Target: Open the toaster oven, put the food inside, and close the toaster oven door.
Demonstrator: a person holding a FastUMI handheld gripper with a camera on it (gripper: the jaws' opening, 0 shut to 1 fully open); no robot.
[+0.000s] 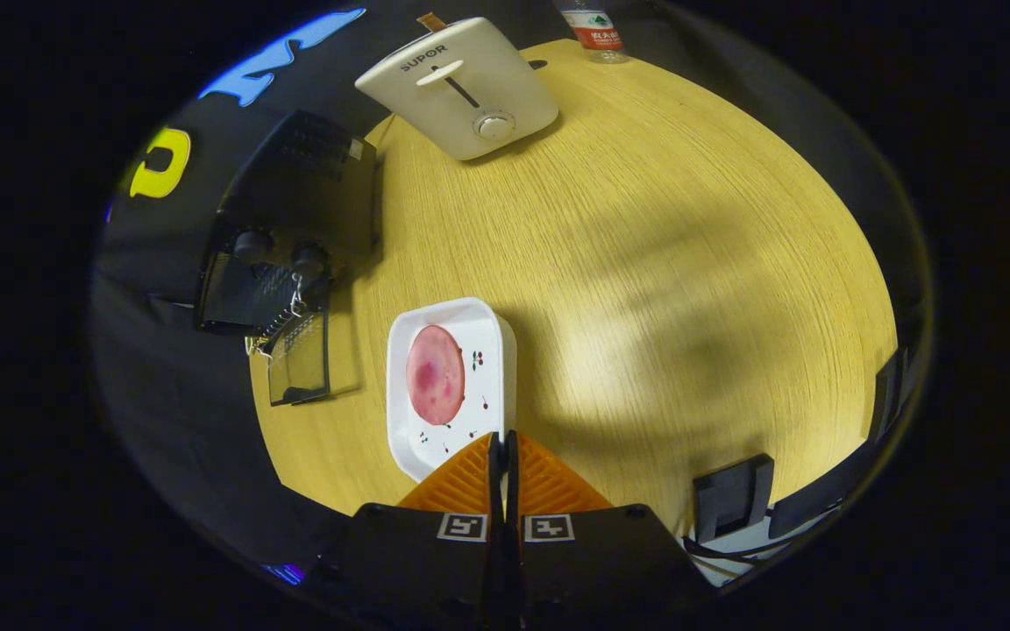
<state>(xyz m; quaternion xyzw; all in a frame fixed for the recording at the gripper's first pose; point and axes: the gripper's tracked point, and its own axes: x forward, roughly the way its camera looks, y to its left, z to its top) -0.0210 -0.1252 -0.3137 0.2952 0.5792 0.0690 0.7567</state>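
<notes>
- A black toaster oven (pixel 290 223) sits at the left of the frame, on the left edge of a round, light wooden table (pixel 663 263), its glass door (pixel 299 358) hanging open toward the lower left, with two dark knobs visible on its front.
- The food, a round pink slice (pixel 435 374), lies flat in a white tray (pixel 492 350) at lower centre, just right of the open door and apart from it.
- The tray carries small dark printed marks around the slice; its near corner sits just beyond the fingertips.
- The gripper (pixel 503 438) enters from the bottom centre, its two fingers pressed together with only a thin line between them and nothing held.
- The fingertips hover at the tray's near edge; whether they touch it cannot be told.
- A white pop-up toaster (pixel 461 88), with a lever and a dial on its facing end, stands at upper centre, well apart from the tray.
- A clear bottle (pixel 594 31) with a red label stands at the top of the frame, right of the toaster.
- A small black box (pixel 733 495) with cables rests at lower right, on the table's near rim.
</notes>
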